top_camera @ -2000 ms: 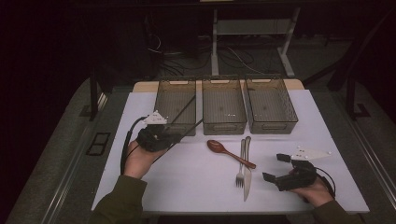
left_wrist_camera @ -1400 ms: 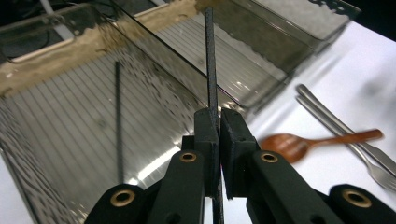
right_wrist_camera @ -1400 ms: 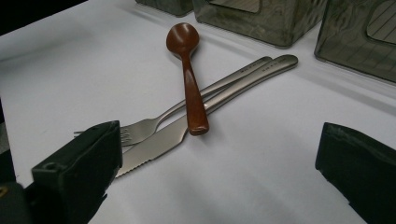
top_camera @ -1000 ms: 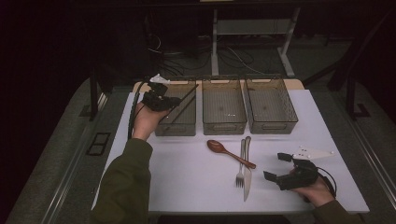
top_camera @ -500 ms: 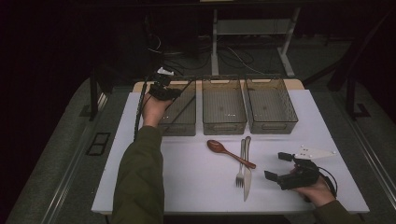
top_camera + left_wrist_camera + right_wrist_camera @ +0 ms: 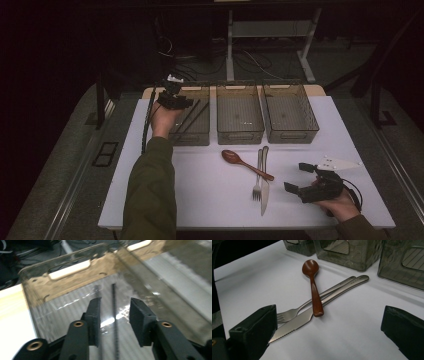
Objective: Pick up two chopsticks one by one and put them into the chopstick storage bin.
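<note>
White worktop (image 6: 210, 205), three clear bins at its far edge. Left gripper (image 6: 175, 99) over the leftmost bin (image 6: 192, 134), jaws just opened, nothing pinched; two thin dark sticks, probably chopsticks (image 6: 114, 315), lie in the bin below. Drop-off step looks done. Right gripper (image 6: 306, 181) jaws spread beside knife (image 6: 297, 323), fork (image 6: 289, 313), wooden spoon (image 6: 313, 282). Next: pick one, match its bin
</note>
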### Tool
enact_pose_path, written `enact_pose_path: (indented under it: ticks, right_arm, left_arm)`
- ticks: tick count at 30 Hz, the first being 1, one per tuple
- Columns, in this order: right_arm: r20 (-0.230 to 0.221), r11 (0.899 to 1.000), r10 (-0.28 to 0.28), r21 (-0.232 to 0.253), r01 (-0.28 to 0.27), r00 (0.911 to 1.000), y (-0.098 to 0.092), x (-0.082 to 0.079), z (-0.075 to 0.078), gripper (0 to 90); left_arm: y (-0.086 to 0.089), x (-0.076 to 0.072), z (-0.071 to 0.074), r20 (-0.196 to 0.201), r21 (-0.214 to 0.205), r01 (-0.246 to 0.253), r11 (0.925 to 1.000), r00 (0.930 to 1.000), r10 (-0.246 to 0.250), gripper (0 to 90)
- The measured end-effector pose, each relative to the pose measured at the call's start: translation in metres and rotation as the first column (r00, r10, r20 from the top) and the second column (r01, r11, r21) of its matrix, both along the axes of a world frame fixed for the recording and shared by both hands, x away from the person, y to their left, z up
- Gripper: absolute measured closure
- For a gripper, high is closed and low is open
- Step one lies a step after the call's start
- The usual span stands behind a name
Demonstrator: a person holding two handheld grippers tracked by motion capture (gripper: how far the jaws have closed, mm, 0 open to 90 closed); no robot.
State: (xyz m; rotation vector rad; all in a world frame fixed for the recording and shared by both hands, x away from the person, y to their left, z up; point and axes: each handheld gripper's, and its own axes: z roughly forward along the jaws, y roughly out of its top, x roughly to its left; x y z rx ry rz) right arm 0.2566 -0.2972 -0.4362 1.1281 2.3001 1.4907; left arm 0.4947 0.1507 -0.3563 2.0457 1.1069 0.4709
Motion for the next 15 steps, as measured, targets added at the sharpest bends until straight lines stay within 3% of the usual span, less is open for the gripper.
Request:
enact_pose_path:
  ticks: [3, 4, 6, 8, 11, 15]
  right_arm:
    - [-0.001, 1.0, -0.001, -0.003, 0.001, 1.0, 0.001, 0.0, 0.0, 0.9]
    - [-0.001, 1.0, -0.001, -0.004, 0.001, 1.0, 0.001, 0.0, 0.0, 0.9]
    - [-0.003, 1.0, 0.0, -0.007, 0.0, 1.0, 0.001, 0.0, 0.0, 0.9]
    - [0.0, 1.0, 0.002, -0.009, -0.002, 1.0, 0.001, 0.001, 0.0, 0.9]
    - [-0.003, 1.0, 0.002, -0.016, -0.002, 1.0, 0.001, 0.001, -0.001, 0.9]
    - [-0.004, 1.0, 0.005, -0.02, -0.005, 1.0, 0.002, 0.001, -0.001, 0.9]
  left_arm:
    - [-0.004, -0.007, 0.006, -0.011, -0.014, 0.044, 0.9989, 0.9989, -0.045, 49.9]
    - [-0.005, -0.011, 0.008, 0.002, -0.003, 0.053, 0.9986, 0.9986, -0.053, 48.4]
    - [-0.006, -0.018, 0.012, 0.01, -0.028, 0.074, 0.9969, 0.9972, -0.074, 43.7]
    - [-0.007, -0.026, 0.016, 0.015, -0.048, 0.096, 0.9942, 0.9953, -0.096, 42.0]
    - [-0.006, -0.039, 0.019, 0.02, -0.041, 0.13, 0.9906, 0.9914, -0.129, 39.0]
    - [-0.006, -0.056, 0.019, 0.029, -0.083, 0.156, 0.9843, 0.9877, -0.154, 35.4]
